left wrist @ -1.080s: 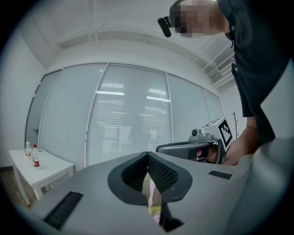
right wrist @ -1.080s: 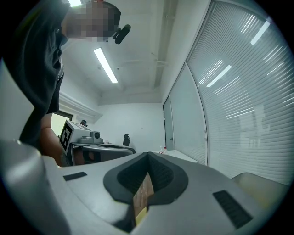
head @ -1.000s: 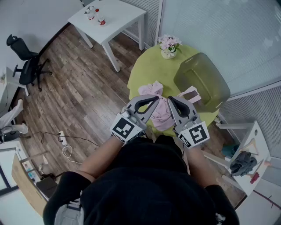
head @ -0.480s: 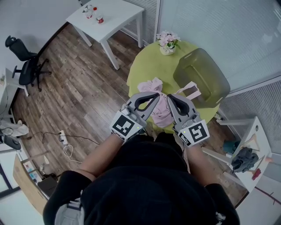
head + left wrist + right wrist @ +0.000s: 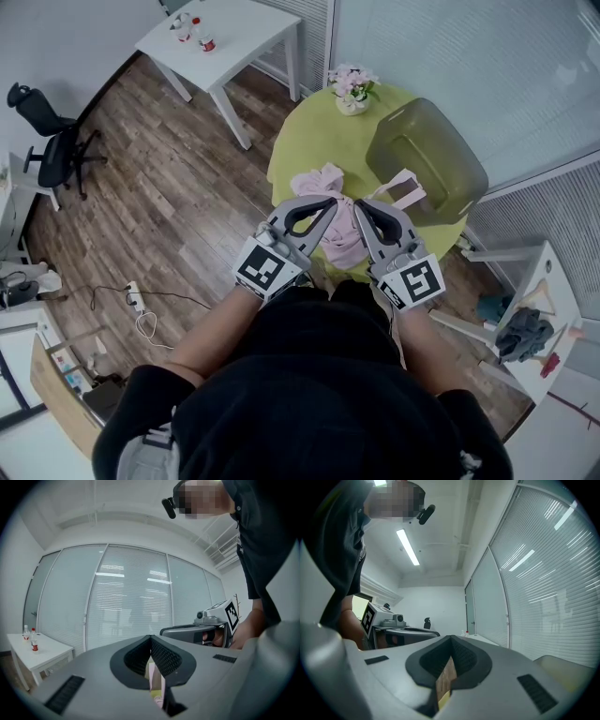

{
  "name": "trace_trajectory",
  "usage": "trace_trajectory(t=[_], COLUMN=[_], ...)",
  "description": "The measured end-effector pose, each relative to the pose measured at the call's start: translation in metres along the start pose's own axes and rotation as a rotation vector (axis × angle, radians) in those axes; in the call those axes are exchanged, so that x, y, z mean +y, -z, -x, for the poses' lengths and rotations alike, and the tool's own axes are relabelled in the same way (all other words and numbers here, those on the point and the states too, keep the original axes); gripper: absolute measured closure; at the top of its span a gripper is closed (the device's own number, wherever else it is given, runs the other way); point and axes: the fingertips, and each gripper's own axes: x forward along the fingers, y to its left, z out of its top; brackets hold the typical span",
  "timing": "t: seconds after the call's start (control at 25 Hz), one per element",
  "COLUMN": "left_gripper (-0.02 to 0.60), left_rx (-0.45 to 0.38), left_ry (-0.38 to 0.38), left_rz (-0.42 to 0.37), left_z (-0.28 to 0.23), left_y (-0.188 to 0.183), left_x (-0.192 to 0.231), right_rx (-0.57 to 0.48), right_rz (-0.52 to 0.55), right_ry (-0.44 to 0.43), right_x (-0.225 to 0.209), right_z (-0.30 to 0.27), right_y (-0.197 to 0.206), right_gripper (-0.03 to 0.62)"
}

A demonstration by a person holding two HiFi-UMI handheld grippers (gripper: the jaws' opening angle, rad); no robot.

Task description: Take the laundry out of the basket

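An olive translucent basket (image 5: 427, 155) lies on the right side of a round green table (image 5: 291, 155). A pile of pink laundry (image 5: 319, 180) sits on the table to its left, and a pale pink piece (image 5: 405, 190) lies at the basket's mouth. Held side by side above the near part of the pile, my left gripper (image 5: 333, 201) and right gripper (image 5: 359, 203) are both shut with nothing in them. In the left gripper view the left gripper (image 5: 151, 637) has its jaws together; the right gripper (image 5: 451, 637) looks the same in its own view.
A vase of pink flowers (image 5: 349, 89) stands at the table's far edge. A white side table (image 5: 234, 37) with bottles (image 5: 194, 33) is at the back left, an office chair (image 5: 42, 131) at far left. A rack with clothes (image 5: 520, 333) stands at right. A cable (image 5: 141, 309) lies on the wood floor.
Both grippers stay shut and close together above the pink pile. The table and basket have drifted slightly up and left in the head view.
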Motion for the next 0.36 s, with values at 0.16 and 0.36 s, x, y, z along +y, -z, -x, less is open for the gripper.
trace_trajectory(t=[0.16, 0.36], left_gripper=[0.571, 0.571], left_rx=[0.009, 0.008], left_ry=[0.005, 0.004], left_rz=[-0.015, -0.014], left_z=[0.0012, 0.0014], left_y=[0.0, 0.0009], left_x=[-0.003, -0.0061], right_rx=[-0.001, 0.001], right_rz=[-0.006, -0.01], right_ry=[0.001, 0.001], right_x=[0.0011, 0.002], right_z=[0.0025, 0.0056], right_y=[0.0003, 0.0014], right_gripper=[0.571, 0.571])
